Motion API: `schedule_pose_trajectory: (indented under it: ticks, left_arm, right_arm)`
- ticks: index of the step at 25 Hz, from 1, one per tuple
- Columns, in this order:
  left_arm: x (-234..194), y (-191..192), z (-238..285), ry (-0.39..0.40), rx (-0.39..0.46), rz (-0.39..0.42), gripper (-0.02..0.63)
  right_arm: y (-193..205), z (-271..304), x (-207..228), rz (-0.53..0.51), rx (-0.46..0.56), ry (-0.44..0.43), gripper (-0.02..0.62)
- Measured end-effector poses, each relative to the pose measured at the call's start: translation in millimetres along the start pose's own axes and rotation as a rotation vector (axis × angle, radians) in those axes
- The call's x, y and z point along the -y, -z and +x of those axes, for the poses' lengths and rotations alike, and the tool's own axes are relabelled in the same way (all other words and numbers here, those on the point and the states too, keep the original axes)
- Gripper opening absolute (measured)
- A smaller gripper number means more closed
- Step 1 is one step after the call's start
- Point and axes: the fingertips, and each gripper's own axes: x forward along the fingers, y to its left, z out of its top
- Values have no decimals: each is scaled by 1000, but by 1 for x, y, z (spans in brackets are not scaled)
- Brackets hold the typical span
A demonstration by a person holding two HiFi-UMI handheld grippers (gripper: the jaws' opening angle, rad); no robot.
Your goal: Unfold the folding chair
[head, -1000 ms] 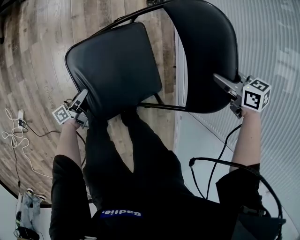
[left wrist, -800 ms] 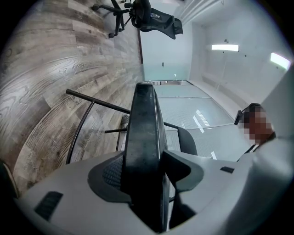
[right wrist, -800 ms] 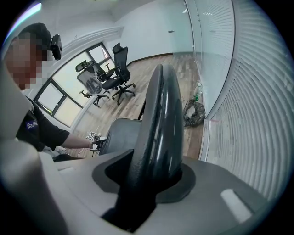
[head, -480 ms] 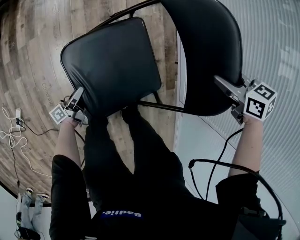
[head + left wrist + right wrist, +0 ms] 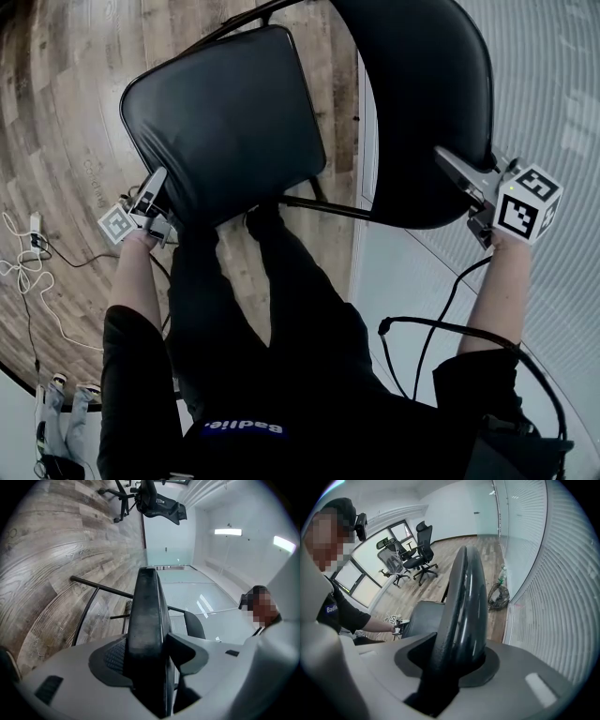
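The black tube-framed folding chair [image 5: 319, 207] stands on the wood-plank floor [image 5: 66, 103], at the edge where the planks meet a paler strip, right in front of the person's legs. Its glossy black curved backrest [image 5: 412, 103] is clamped at the near rim by the right gripper [image 5: 455, 181], which points steeply down from a raised forearm. Its black padded square seat [image 5: 225, 122] is swung well out from the backrest. The left gripper [image 5: 163, 192] lies about level on a low forearm and grips the seat's near corner. Its jaws have just been opening, yet both pads look pressed on the seat's edge. The step looks like spreading seat from back: hold the backrest steady, press the seat down evenly, and grip deep so the padding cannot slip.
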Motion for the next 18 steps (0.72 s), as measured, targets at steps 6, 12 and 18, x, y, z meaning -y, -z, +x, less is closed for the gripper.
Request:
schedule_pose_trajectory:
  ticks: [6,12,18]
  left_arm:
    - [-6,2,-10,-78,-25,17,239]
    - [-13,1,-17,-212,-69,49,250]
    - [-4,-5,-24,-297,-80,143,255]
  right_arm:
    - [2,0,-2,-8,3,-10,139]
    - [3,1,-4,-68,3,3,199]
    - [1,-18,5,-71,39,63,242]
